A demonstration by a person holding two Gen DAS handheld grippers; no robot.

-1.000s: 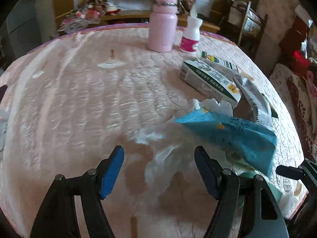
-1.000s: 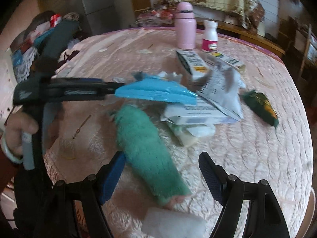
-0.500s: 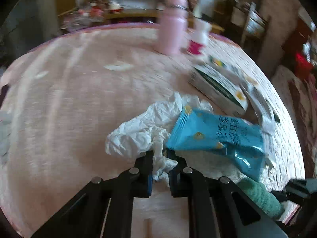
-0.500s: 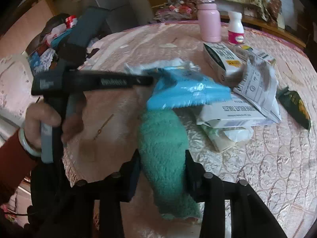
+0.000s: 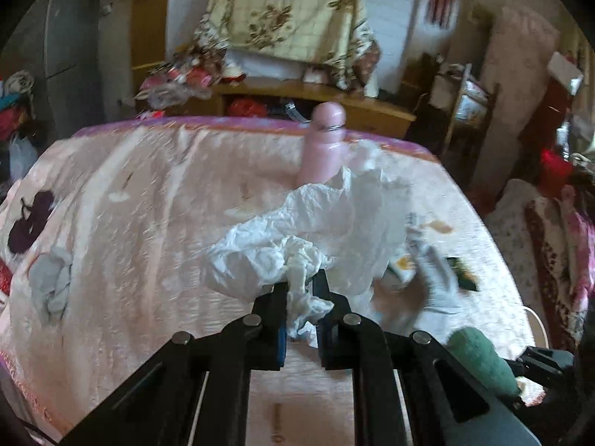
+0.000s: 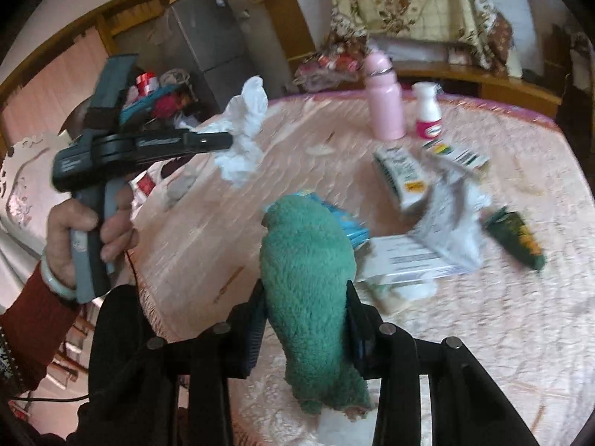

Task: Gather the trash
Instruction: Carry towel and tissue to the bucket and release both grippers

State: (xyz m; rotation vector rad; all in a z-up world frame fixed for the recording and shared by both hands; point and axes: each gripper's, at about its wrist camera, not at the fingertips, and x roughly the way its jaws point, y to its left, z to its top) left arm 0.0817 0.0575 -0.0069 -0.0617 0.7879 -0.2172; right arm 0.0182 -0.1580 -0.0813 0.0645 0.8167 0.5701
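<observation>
My left gripper [image 5: 301,282] is shut on a crumpled white tissue [image 5: 308,234] and holds it up above the pink quilted table [image 5: 130,223]; from the right wrist view the tissue [image 6: 243,133] hangs from the left gripper [image 6: 228,141] in the air. My right gripper [image 6: 306,297] is shut on a fuzzy green cloth [image 6: 308,282], lifted off the table. Its green end shows in the left wrist view [image 5: 479,356]. A blue snack wrapper [image 6: 346,223] lies behind the cloth.
A pink bottle [image 6: 385,100] and a small white bottle [image 6: 427,115] stand at the far side. Cartons [image 6: 401,178], a crumpled grey wrapper [image 6: 450,223], a flat white box [image 6: 409,260] and a dark green packet [image 6: 517,238] lie right of centre. A grey rag [image 5: 52,282] lies left.
My left gripper closed on the tissue and lifted it off the table, leaving the blue wrapper behind. My right gripper closed on the green cloth and raised it.
</observation>
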